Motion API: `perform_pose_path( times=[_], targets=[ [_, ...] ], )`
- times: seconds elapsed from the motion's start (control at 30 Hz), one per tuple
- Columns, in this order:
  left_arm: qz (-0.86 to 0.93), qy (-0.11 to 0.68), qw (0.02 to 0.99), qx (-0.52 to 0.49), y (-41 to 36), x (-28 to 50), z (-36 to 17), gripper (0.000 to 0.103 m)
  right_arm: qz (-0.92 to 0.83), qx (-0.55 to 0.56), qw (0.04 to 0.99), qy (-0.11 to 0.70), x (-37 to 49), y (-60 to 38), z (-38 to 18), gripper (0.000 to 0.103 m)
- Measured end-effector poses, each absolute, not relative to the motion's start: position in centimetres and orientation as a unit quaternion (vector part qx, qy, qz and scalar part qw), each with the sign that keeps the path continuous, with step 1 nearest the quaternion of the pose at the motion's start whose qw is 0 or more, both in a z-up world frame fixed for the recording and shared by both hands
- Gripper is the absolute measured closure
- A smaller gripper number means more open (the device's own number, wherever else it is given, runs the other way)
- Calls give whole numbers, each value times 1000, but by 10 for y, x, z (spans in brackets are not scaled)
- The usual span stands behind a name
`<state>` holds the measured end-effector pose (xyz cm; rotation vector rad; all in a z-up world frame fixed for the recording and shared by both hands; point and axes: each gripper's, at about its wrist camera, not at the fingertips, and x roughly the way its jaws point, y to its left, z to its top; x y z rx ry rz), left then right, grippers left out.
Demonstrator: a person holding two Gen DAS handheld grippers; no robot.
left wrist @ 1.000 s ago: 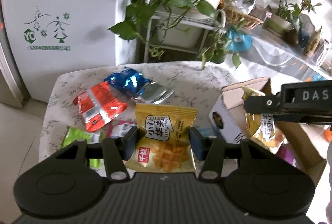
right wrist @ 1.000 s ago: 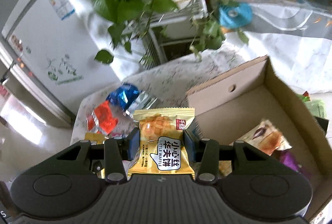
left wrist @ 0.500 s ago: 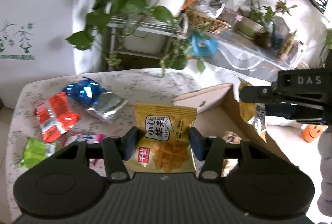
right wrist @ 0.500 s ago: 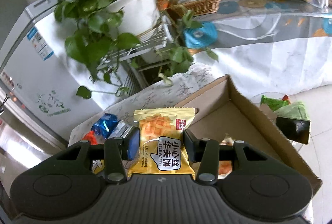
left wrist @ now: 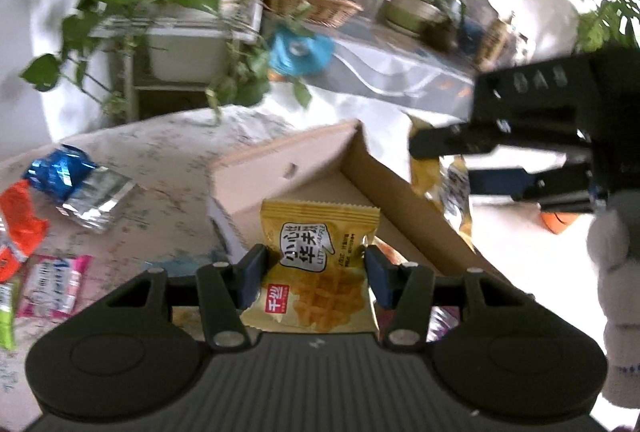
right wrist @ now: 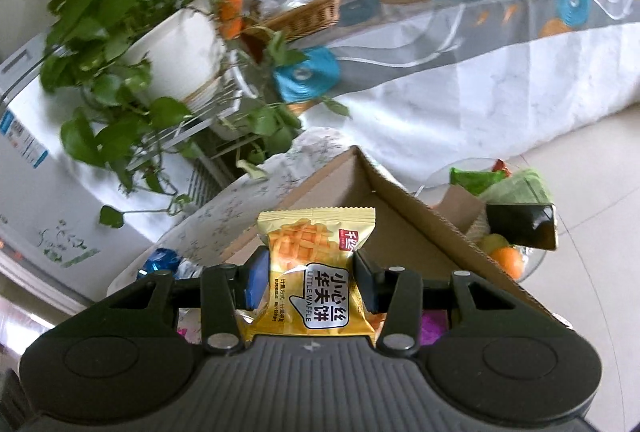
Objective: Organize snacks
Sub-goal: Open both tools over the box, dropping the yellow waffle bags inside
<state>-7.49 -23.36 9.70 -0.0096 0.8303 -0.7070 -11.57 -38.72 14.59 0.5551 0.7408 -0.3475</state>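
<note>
- Both grippers have swung from the scattered snacks toward the open brown cardboard box (left wrist: 384,183), which now fills more of each view.
- Left gripper (left wrist: 316,270) is clamped on a yellow waffle packet (left wrist: 320,264), held above the box.
- Right gripper (right wrist: 310,282) pinches a second yellow waffle packet (right wrist: 316,272), upside down, over the box's near edge (right wrist: 420,216).
- Blue foil packet (left wrist: 60,171) and pink packet (left wrist: 52,286) lie on the floral tablecloth (left wrist: 168,159).

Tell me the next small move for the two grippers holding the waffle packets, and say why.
Probably lower both over the cardboard box and let go. The left gripper is shut on a yellow waffle packet, the right gripper on a second waffle packet, and each hangs over the open box, where other snacks already lie.
</note>
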Motion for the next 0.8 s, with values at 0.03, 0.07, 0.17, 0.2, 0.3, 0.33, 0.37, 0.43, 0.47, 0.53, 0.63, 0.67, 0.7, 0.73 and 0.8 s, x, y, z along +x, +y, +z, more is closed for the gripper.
perform_pose_path(
  times=[0.03,0.07,0.17,0.2,0.3,0.33,0.37,0.43,0.47,0.53,0.63,0.67,0.7,0.73,0.8],
  targets=[
    [-342,397,852,-3,-237,-77,95,50,-172,269,879,355,-117,-389,145,51],
    [-349,400,847,0,-242,-79,92,50,-177,271,877,355,-118,-391,145,51],
    [-361,406,840,1,-251,-83,86,46,-184,279,873,355,-119,-395,144,50],
    [-363,408,838,1,-252,-85,85,40,-187,283,871,356,-119,-397,143,48],
    [-362,406,839,2,-251,-87,87,32,-194,291,866,358,-119,-400,141,40],
    [-360,404,841,1,-249,-87,89,30,-194,294,865,358,-119,-401,141,38],
    [-357,402,843,-1,-247,-87,92,25,-193,299,864,356,-119,-402,141,34],
    [-347,399,848,-1,-242,-85,98,18,-189,308,864,350,-119,-402,142,29],
    [-343,398,851,0,-238,-84,102,17,-185,311,865,348,-119,-402,142,28],
    [-336,398,854,-1,-230,-82,107,16,-175,313,867,346,-118,-400,143,25],
    [-323,403,856,-9,-215,-75,114,10,-151,318,871,342,-115,-395,143,21],
    [-318,401,859,-9,-209,-73,116,10,-142,321,872,341,-114,-394,143,18],
    [-310,400,863,-8,-204,-69,117,9,-132,322,874,340,-113,-392,144,16],
    [-302,398,866,-5,-198,-67,118,8,-123,321,875,341,-112,-389,144,15],
    [-285,399,871,-2,-188,-60,120,7,-107,313,880,342,-109,-383,145,13]
  ],
)
